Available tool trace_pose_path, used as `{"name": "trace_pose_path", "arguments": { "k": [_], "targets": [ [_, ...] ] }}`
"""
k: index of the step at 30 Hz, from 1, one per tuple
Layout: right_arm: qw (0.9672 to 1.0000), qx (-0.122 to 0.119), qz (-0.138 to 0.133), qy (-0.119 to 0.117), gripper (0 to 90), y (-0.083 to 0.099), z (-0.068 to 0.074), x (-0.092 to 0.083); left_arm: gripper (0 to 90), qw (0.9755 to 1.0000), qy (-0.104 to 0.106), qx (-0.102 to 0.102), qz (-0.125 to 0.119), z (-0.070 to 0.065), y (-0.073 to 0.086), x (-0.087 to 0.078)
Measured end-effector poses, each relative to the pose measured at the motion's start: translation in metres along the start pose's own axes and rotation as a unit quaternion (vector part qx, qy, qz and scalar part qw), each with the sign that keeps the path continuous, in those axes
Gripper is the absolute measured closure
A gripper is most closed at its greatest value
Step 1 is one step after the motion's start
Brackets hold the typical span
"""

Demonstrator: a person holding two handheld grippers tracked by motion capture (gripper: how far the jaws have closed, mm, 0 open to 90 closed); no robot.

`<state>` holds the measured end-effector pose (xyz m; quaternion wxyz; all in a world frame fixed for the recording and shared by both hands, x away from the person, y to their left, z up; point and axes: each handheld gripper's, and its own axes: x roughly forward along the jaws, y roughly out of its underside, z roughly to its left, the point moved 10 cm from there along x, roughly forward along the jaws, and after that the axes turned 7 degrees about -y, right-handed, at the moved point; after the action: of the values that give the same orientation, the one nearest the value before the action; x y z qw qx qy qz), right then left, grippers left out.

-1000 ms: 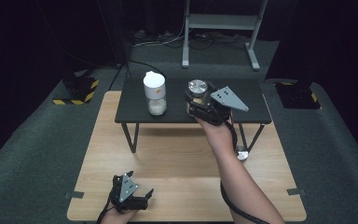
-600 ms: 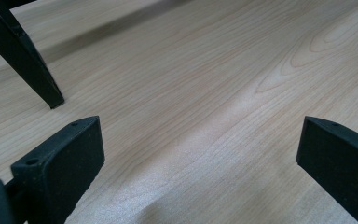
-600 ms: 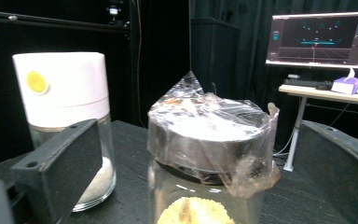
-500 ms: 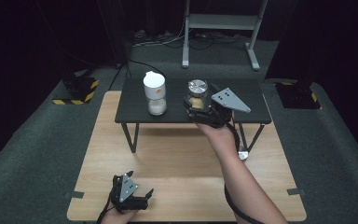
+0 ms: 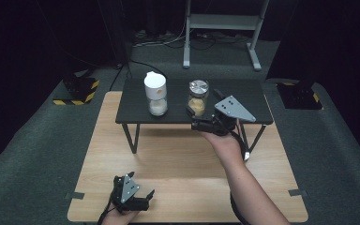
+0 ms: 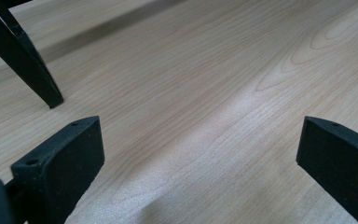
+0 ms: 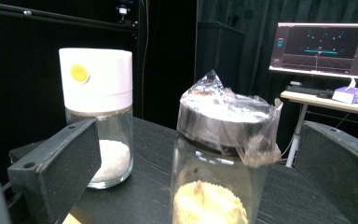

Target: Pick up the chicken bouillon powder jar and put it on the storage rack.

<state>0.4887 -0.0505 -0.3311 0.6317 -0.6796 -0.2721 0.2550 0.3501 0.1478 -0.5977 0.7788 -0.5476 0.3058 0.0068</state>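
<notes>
Right gripper (image 5: 198,118) jaws just opened wide, foil-lidded jar (image 7: 221,158) between, untouched; white-capped jar (image 7: 98,116) beside; left gripper (image 5: 136,199) open, empty

Dark lab: monitor (image 7: 325,45), black curtains (image 7: 242,14)

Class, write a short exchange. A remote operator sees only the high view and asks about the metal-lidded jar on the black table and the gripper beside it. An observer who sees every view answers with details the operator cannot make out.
Operator: Is that metal lid bare?
Observer: No. In the right gripper view, crumpled clear plastic film lies over the lid of the jar.
Operator: Is the right gripper squeezing the jar?
Observer: No. The right gripper has just been opening. The jar stands between its fingers, with a gap on each side.
</notes>
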Motion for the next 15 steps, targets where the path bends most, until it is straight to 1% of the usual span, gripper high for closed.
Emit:
{"name": "trace_pose_path", "arguments": {
  "k": [3, 5, 8, 12, 15],
  "targets": [
    [1.0000, 0.000, -0.002, -0.001, 0.0, 0.002, 0.002, -0.004, 1.0, 1.0000, 0.000, 0.002, 0.000, 0.000, 0.000, 0.000],
    [1.0000, 0.006, -0.004, -0.003, 0.0, 0.003, 0.003, -0.007, 1.0, 1.0000, -0.001, 0.003, 0.000, 0.000, 0.000, 0.000],
    [1.0000, 0.000, -0.007, -0.002, 0.0, 0.003, 0.004, -0.012, 1.0, 1.0000, -0.001, 0.003, -0.001, 0.000, 0.000, 0.000],
    [0.9999, 0.002, -0.009, -0.004, 0.0, 0.003, 0.008, -0.019, 1.0, 1.0000, -0.002, 0.003, -0.001, 0.000, 0.000, 0.000],
    [0.9999, -0.002, -0.010, -0.005, 0.0, 0.003, 0.011, -0.024, 1.0, 1.0000, -0.001, 0.003, 0.000, 0.000, 0.000, 0.000]
  ]
}}
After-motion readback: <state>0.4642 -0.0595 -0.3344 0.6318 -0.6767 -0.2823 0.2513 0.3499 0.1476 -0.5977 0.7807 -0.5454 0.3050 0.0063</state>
